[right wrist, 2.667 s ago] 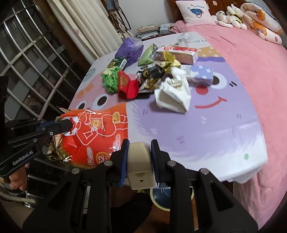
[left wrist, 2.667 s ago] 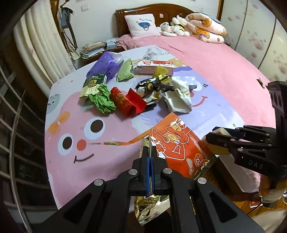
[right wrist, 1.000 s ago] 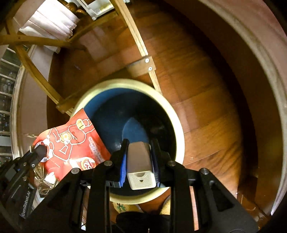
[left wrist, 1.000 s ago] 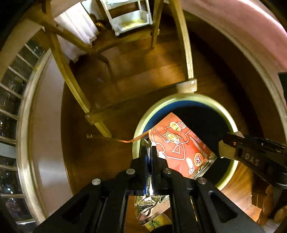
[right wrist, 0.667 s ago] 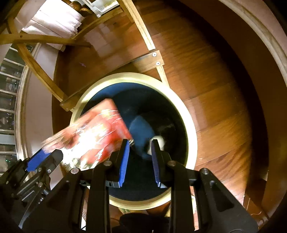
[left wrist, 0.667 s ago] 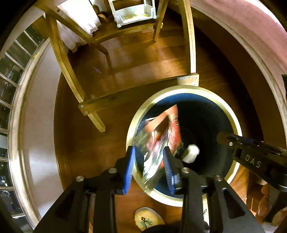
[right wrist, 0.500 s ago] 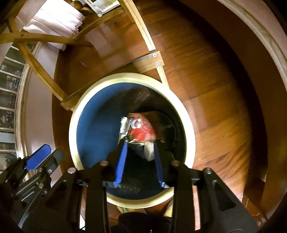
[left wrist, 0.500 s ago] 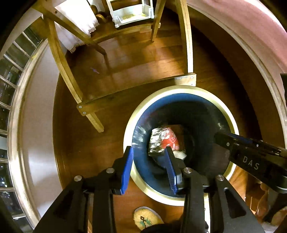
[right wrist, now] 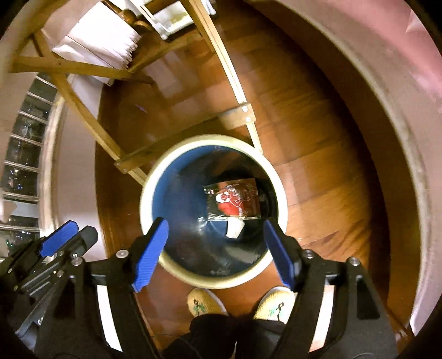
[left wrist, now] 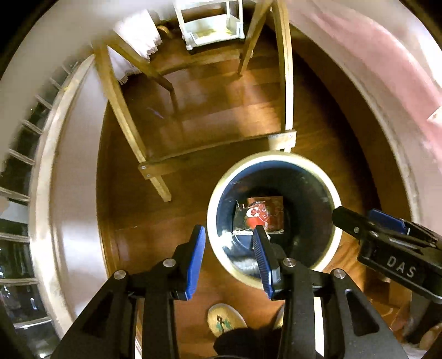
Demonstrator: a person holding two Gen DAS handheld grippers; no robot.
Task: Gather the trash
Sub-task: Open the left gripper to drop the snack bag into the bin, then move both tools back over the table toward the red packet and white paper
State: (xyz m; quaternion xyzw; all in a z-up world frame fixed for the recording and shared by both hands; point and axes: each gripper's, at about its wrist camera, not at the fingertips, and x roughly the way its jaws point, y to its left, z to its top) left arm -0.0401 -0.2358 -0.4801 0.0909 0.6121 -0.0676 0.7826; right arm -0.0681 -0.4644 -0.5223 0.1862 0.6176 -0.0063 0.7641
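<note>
A round bin with a cream rim [left wrist: 335, 203] [right wrist: 143, 193] and dark blue inside stands on the wooden floor. The red snack bag [left wrist: 261, 214] [right wrist: 234, 203] lies at its bottom, and a small white box [right wrist: 234, 229] lies beside it. My left gripper [left wrist: 229, 248] is open and empty, above the bin's left rim. My right gripper [right wrist: 215, 248] is wide open and empty, above the bin's near side. The right gripper also shows at the right of the left wrist view [left wrist: 386, 223], and the left gripper at the lower left of the right wrist view [right wrist: 63, 237].
A wooden table frame [left wrist: 215, 149] [right wrist: 182, 138] stands just behind the bin. The pink bed's edge [left wrist: 386, 91] curves along the right. The person's slippers [right wrist: 204, 303] are on the floor in front of the bin. A white stool [left wrist: 210, 24] stands further back.
Both grippers opened over the bin; the red snack bag and the white box dropped into it. Both grippers have since risen, and the jaws are wider.
</note>
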